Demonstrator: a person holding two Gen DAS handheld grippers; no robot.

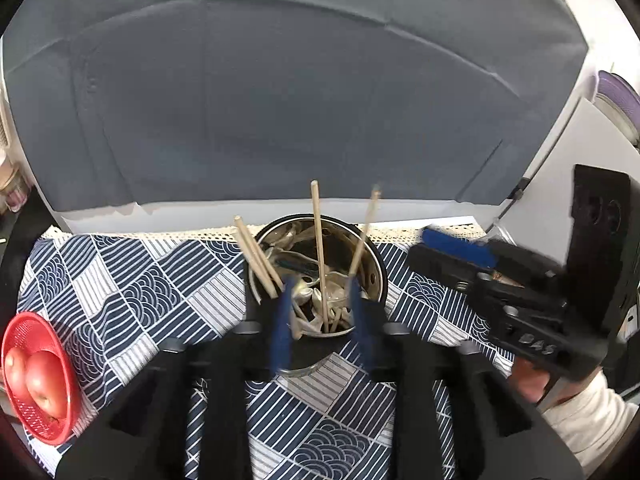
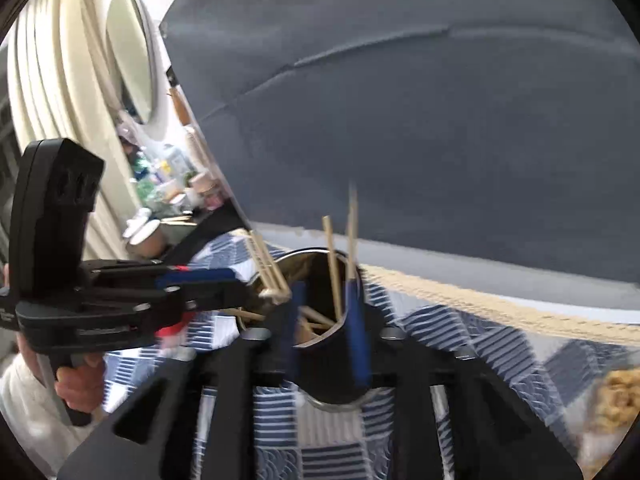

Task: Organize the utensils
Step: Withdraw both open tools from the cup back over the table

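Observation:
A round metal utensil holder [image 1: 374, 276] stands on the blue-and-white patterned cloth [image 1: 132, 292]. It holds metal spoons [image 1: 310, 296] and several wooden chopsticks [image 1: 318, 240] that lean against its rim. My left gripper [image 1: 321, 284] hovers over the holder's near rim, open; one upright chopstick stands loose in the gap between its blue pads. In the right wrist view my right gripper [image 2: 325, 284] is open over the same holder [image 2: 328, 376], with chopsticks [image 2: 331, 256] between its fingers but not pinched. Each gripper also shows from the side in the other's view: right gripper [image 1: 436, 254], left gripper [image 2: 240, 288].
A red mesh basket [image 1: 24, 412] with two red fruits sits at the cloth's left edge. A grey cushion [image 1: 300, 100] rises just behind the table. A hand and white sleeve [image 1: 588, 412] hold the right gripper. Something tan [image 2: 616, 396] lies at the right; bottles and jars [image 2: 168, 184] crowd the far left.

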